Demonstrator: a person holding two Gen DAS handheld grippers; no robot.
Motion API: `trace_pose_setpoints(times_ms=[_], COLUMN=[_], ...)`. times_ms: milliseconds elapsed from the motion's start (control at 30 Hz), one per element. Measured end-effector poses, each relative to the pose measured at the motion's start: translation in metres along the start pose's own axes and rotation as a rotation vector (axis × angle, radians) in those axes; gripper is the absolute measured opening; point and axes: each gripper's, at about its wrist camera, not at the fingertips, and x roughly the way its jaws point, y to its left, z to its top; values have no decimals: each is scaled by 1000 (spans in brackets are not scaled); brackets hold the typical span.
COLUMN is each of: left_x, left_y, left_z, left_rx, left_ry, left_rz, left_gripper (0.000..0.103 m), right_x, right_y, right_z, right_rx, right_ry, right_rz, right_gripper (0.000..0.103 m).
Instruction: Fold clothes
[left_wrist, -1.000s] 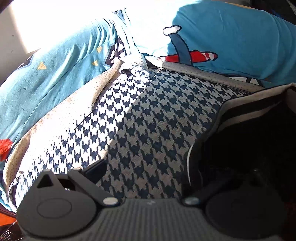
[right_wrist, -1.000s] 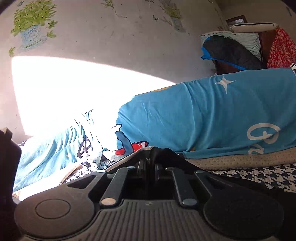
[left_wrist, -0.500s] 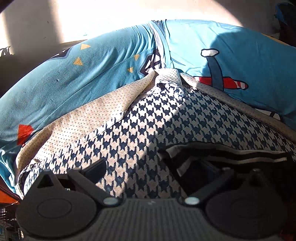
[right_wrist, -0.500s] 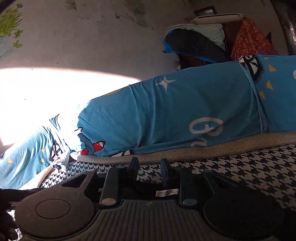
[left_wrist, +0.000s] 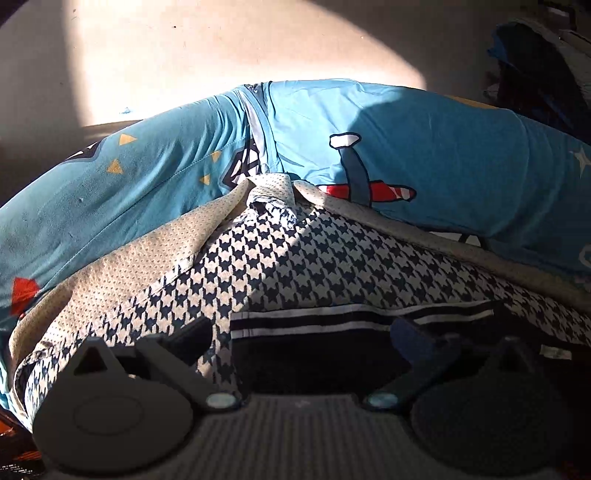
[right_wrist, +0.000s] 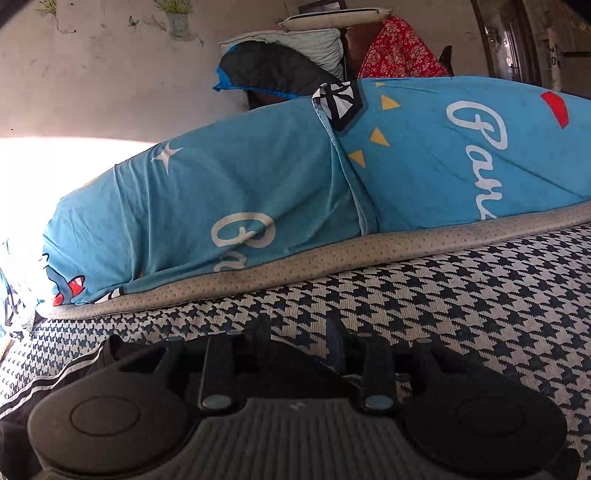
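- Left tool (left_wrist: 299, 338): I see its two fingers spread wide, with the dark garment (left_wrist: 314, 354) lying between them, and the pads do not press on it.
- Right tool (right_wrist: 297, 341): its jaws are opening now, standing at a narrow gap, and I see only checked cloth in the gap, nothing gripped.
- The dark garment lies flat on the bed, its white-striped hem (left_wrist: 332, 319) running straight across just past my left tool's fingertips.
- In the right view the same garment (right_wrist: 55, 373) shows at the lower left, beside and under the tool's body, stripes along its edge.
- A small white label (left_wrist: 556, 352) sits on the garment's right end in the left view.
- The garment rests on a checked blanket (left_wrist: 295, 266), navy and white, which spreads under both tools.
- A beige dotted border (right_wrist: 332, 258) edges the blanket on the far side.
- Beyond the border two blue pillows (left_wrist: 424, 147) with printed planes, stars and lettering lie in a row against the wall (left_wrist: 221, 48).
- Sun falls in a bright patch on the wall and across part of the blanket.
- Far back in the right view I see a pile of bedding (right_wrist: 295, 55) and a red floral cloth (right_wrist: 399, 55).
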Motion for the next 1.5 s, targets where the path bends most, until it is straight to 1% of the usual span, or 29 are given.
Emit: trace_pose_setpoints(times_ms=[67, 200, 300, 367, 433, 500, 533, 567, 600, 633, 667, 733, 833, 867, 967, 1000, 1033, 1100, 1133, 1167, 1233, 1300, 1400, 1433, 1500], left_x=[3, 5, 7, 9, 9, 8, 6, 5, 5, 5, 5, 5, 4, 4, 3, 3, 2, 1, 0, -1, -3, -4, -6, -7, -8], left_y=[-8, -25, -36, -43, -47, -50, -51, -52, -52, -52, -52, -52, -53, -53, -53, -53, -53, -54, -54, -54, -55, -55, -54, -54, -52], left_z=[-5, -16, -25, -30, -34, -37, -37, -37, -37, -37, -38, -38, -39, -39, -41, -41, -42, -43, -44, -45, -46, -47, -49, -49, -49], left_rx=[20, 79, 124, 152, 175, 190, 195, 200, 202, 203, 203, 200, 202, 204, 208, 207, 205, 202, 199, 197, 195, 199, 202, 200, 194], left_ry=[43, 91, 126, 152, 163, 164, 162, 161, 162, 164, 167, 171, 176, 177, 181, 183, 187, 193, 195, 197, 199, 196, 194, 195, 197], left_rz=[-55, -118, -159, -181, -187, -191, -194, -196, -196, -194, -193, -193, -193, -191, -186, -186, -187, -190, -191, -192, -193, -191, -186, -184, -184], left_gripper=[103, 103, 103, 103, 103, 103, 103, 103, 103, 103, 103, 103, 103, 103, 103, 103, 103, 103, 103, 103, 103, 103, 103, 103, 103], right_x=[1, 4, 9, 14, 18, 19, 20, 20, 20, 20, 18, 13, -3, -9, -27, -31, -34, -36, -35, -33, -32, -36, -47, -51, -58], right_y=[-2, -7, -11, -12, -13, -12, -9, -6, -3, 0, 2, 5, 13, 19, 38, 46, 52, 60, 62, 63, 63, 60, 53, 51, 44], right_z=[-1, -3, -6, -8, -11, -14, -15, -15, -16, -16, -17, -18, -19, -20, -23, -27, -31, -42, -48, -55, -63, -60, -49, -46, -39], right_rx=[-2, 12, 26, 31, 33, 19, -2, -29, -56, -73, -77, -87, -132, -177, -316, -384, -427, -490, -505, -515, -517, -499, -446, -442, -418], right_ry=[4, 15, 29, 50, 67, 63, 64, 68, 74, 80, 78, 74, 28, 18, -11, -7, 13, 63, 87, 118, 162, 170, 171, 160, 123], right_rz=[-17, -30, -20, -5, 6, 5, 6, 12, 24, 34, 41, 54, 70, 82, 119, 140, 178, 249, 270, 289, 315, 348, 422, 426, 398], right_gripper=[34, 35, 44, 59, 60, 60, 59, 46, 36, 21, 16, 12, 11, 10, 9, 9, 10, 13, 14, 17, 19, 21, 22, 23, 26])
